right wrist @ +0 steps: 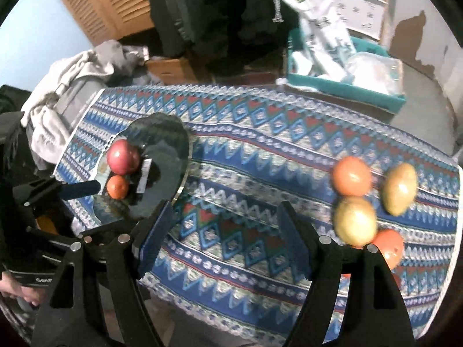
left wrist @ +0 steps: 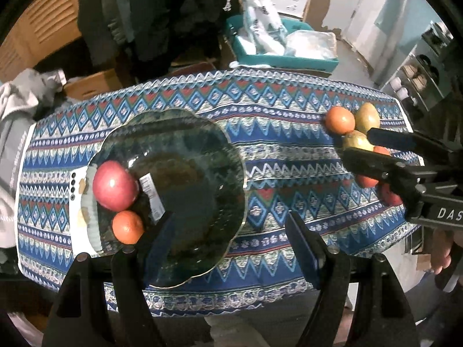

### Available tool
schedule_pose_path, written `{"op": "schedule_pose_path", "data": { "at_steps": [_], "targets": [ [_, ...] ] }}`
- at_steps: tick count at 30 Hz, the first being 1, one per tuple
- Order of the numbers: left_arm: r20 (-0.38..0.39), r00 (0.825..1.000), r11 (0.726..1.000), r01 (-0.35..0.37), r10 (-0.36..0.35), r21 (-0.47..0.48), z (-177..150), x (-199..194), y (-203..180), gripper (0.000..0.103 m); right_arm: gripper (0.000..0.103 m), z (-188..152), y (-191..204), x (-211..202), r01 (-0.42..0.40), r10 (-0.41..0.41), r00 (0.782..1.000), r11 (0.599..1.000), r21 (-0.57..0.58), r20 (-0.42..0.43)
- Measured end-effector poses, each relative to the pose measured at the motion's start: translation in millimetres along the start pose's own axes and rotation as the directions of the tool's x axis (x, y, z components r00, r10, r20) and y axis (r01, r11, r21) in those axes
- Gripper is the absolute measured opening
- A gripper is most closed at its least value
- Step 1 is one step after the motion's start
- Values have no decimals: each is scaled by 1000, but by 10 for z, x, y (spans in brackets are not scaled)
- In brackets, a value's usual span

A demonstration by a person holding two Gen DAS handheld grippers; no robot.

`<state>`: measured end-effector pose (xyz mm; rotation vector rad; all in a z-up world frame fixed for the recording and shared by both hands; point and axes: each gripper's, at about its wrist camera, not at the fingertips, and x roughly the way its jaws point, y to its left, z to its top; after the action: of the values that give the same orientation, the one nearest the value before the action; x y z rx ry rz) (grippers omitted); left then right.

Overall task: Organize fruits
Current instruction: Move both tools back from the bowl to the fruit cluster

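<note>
Looking down on the worktop (left wrist: 275, 150), I see it draped in a woven cloth (right wrist: 260, 156) of blue, red and cream zigzags and diamonds. Behind it the room is cluttered: dark clothes hanging, a louvred wooden door (right wrist: 95, 3), a grey garment (right wrist: 66, 86) heaped at the left end, a cardboard box (right wrist: 170, 70), and a teal bin (left wrist: 283, 55) stuffed with crumpled plastic bags.

A dark glass plate (left wrist: 188, 179) with a scalloped rim sits toward the left end, glossy and reflective. On its left side lie a round, smooth red apple (left wrist: 114, 185) and a smaller orange (left wrist: 127, 227), touching each other, with a white barcode label (left wrist: 152, 190) just beside them.

Toward the right end a loose cluster rests on the cloth: a round orange fruit (right wrist: 351, 176), a yellowish round fruit (right wrist: 354, 221) touching it, a second orange one (right wrist: 389, 248) partly hidden behind my right finger, and an egg-shaped yellow-green fruit (right wrist: 400, 188) whose long axis runs up and to the right in the right wrist view.

My left tongs (left wrist: 231, 243) stand fairly wide over the plate's near edge with nothing between them. My right tongs (right wrist: 225, 231) are likewise wide and empty above bare cloth, between plate and cluster.
</note>
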<state>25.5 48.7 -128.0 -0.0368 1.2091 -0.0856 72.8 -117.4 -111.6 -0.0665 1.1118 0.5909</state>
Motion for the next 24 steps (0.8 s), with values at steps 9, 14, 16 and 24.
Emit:
{"op": "schedule_pose_path", "data": {
  "at_steps": [9,14,16,24],
  "targets": [
    [6,1000,998,27,-27,56,90,-11,-343,78,82,-194,-412,-338,93,-94,995,995,44,32],
    [8,999,994,40,-41,106,143,4,-607,79,82,-334,-682,-468,136,-139,989,988,77,41],
    [9,999,991,45,-47,129,156,9,-719,81,83,-388,-814,-511,151,-156,987,984,99,41],
    [20,999,978,42,-46,202,189,88,-1072,87,86,-596,-1257,-575,210,-214,977,963,168,6]
  ]
}}
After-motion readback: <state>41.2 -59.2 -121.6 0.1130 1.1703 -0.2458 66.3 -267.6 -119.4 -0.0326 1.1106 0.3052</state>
